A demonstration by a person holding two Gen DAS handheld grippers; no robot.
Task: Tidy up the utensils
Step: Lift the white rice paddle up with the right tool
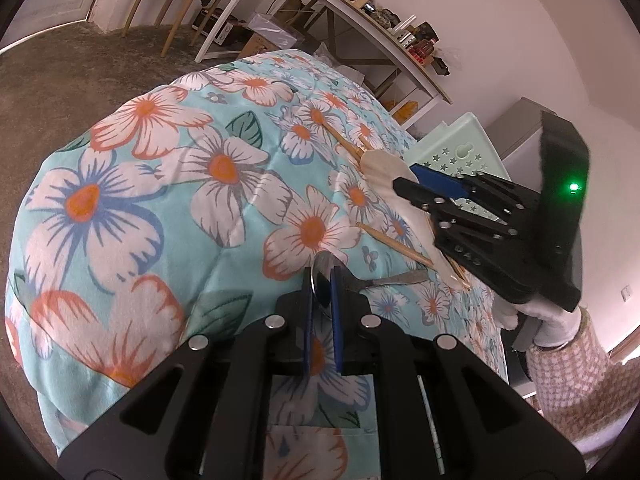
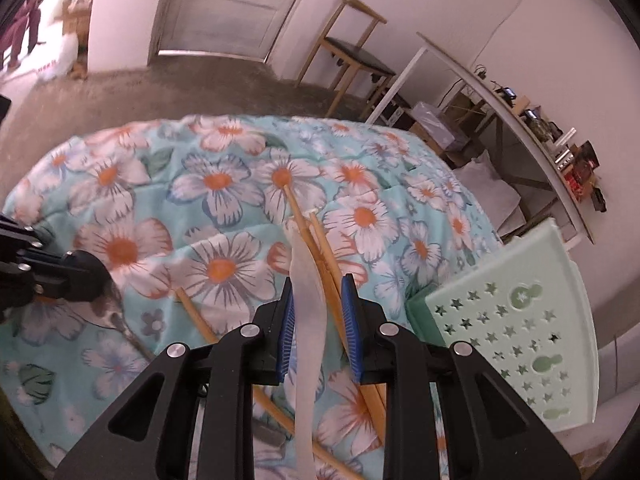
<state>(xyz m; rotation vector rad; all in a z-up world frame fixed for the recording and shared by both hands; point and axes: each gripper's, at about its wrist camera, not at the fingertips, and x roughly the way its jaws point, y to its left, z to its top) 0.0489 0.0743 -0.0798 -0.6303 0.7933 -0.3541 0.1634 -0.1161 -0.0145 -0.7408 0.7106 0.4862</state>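
My left gripper (image 1: 322,288) is shut on the bowl of a metal spoon (image 1: 396,279), whose handle lies to the right on the flowered cloth. The same gripper (image 2: 84,276) and spoon (image 2: 120,316) show at the left of the right wrist view. My right gripper (image 2: 318,316) straddles a white spoon (image 2: 306,280). A gap shows beside its right pad, with a wooden chopstick (image 2: 320,240) seen through it. In the left wrist view the right gripper (image 1: 412,182) sits over the white spoon (image 1: 380,164), beside more chopsticks (image 1: 396,244).
A mint-green basket with star holes (image 2: 512,320) (image 1: 460,152) stands at the cloth's right edge. The flowered cloth (image 1: 160,200) drapes over a rounded table. A gloved hand (image 1: 536,316) holds the right gripper. A wooden chair (image 2: 352,52) and a long cluttered shelf (image 2: 540,128) stand beyond.
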